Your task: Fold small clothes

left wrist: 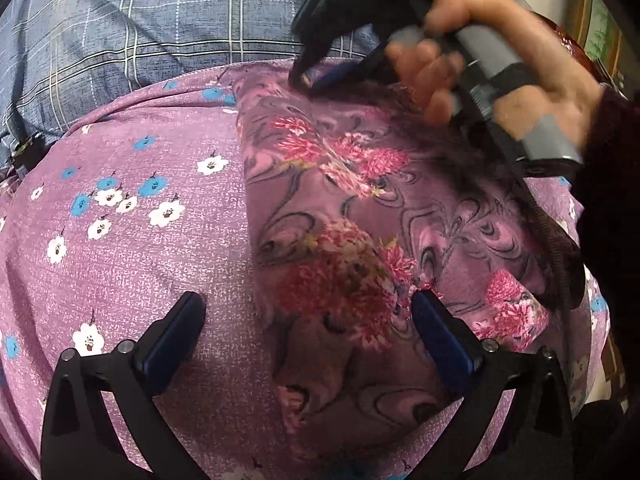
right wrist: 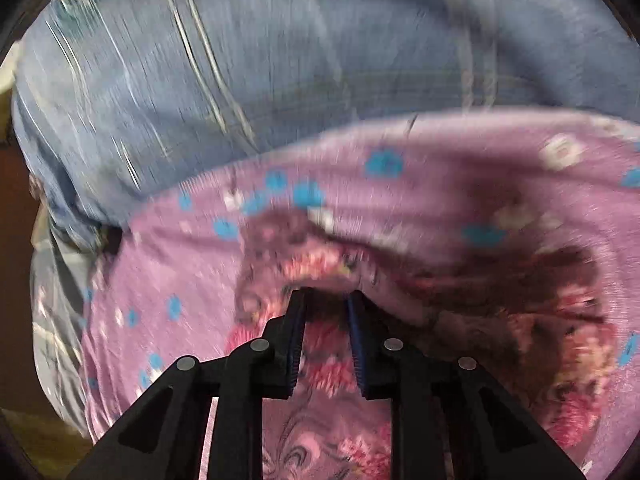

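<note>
Left and right wrist views of a small floral garment (left wrist: 360, 240) lying on a lilac bedspread (left wrist: 132, 240) printed with blue and white blossoms, with a blue checked cover (left wrist: 120, 32) beyond it. The garment's long axis runs from the near edge, between the fingers of the left claw (left wrist: 308, 320), away to its far corner, where the right claw (left wrist: 308, 80) meets the cloth. The left claw stands wide open and holds nothing: one finger rests over bare bedspread to the garment's left, the other over the printed fabric, so that the garment's left edge passes between them. The right claw, gripped by the person's right hand (left wrist: 500, 80), is nearly closed; in its own view the right claw (right wrist: 326, 300) shows a narrow gap between the pads with garment cloth bunched at the tips, but motion blur leaves it uncertain whether the fabric is actually pinched. The decisive relation is thus lengthwise: the far corner lies at the right claw, the near end directly ahead of and below the left claw. Any fold along this axis would probably bring the far end toward the near one, the left claw being the nearer to pin that near edge
</note>
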A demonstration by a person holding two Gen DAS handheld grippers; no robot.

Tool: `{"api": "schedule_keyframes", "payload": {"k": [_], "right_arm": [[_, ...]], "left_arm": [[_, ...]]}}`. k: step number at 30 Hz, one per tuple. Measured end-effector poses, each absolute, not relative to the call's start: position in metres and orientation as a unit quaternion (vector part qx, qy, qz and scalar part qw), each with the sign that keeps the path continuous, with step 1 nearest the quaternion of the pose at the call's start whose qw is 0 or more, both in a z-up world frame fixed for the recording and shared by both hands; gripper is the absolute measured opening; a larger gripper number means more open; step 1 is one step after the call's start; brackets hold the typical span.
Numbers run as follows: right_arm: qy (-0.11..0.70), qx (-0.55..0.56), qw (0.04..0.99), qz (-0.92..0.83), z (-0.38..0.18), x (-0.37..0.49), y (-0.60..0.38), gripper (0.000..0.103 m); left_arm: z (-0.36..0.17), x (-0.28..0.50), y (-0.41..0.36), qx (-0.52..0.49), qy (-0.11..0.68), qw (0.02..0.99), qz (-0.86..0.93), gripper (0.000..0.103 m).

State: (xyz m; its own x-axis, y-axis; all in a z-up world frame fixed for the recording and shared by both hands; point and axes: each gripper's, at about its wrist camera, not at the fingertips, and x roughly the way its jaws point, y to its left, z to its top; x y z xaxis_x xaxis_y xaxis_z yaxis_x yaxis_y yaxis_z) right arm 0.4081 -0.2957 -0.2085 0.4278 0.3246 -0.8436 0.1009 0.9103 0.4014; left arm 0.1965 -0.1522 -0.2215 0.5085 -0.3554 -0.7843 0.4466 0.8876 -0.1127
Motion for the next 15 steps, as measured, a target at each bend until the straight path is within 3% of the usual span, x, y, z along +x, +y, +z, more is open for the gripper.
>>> {"api": "schedule_keyframes", "payload": {"k": [5,10,15], "right_arm": [[0.449,0.244,0.855,0.087,-0.164,0.350,-0.323,0.026],[0.426,0.227,0.873,0.073,-0.135,0.274,-0.355,0.027],[0.431,0.259,0.862,0.058,-0.143,0.204,-0.383,0.026]], "left_arm": [[-0.208,0.209,-0.144,0.049,0.450,0.859,-0.240,0.103],[-0.178,0.207,-0.123,0.014,0.380,0.901,-0.210,0.103],[-0.194,0.218,-0.125,0.023,0.410,0.896,-0.172,0.103]]}}
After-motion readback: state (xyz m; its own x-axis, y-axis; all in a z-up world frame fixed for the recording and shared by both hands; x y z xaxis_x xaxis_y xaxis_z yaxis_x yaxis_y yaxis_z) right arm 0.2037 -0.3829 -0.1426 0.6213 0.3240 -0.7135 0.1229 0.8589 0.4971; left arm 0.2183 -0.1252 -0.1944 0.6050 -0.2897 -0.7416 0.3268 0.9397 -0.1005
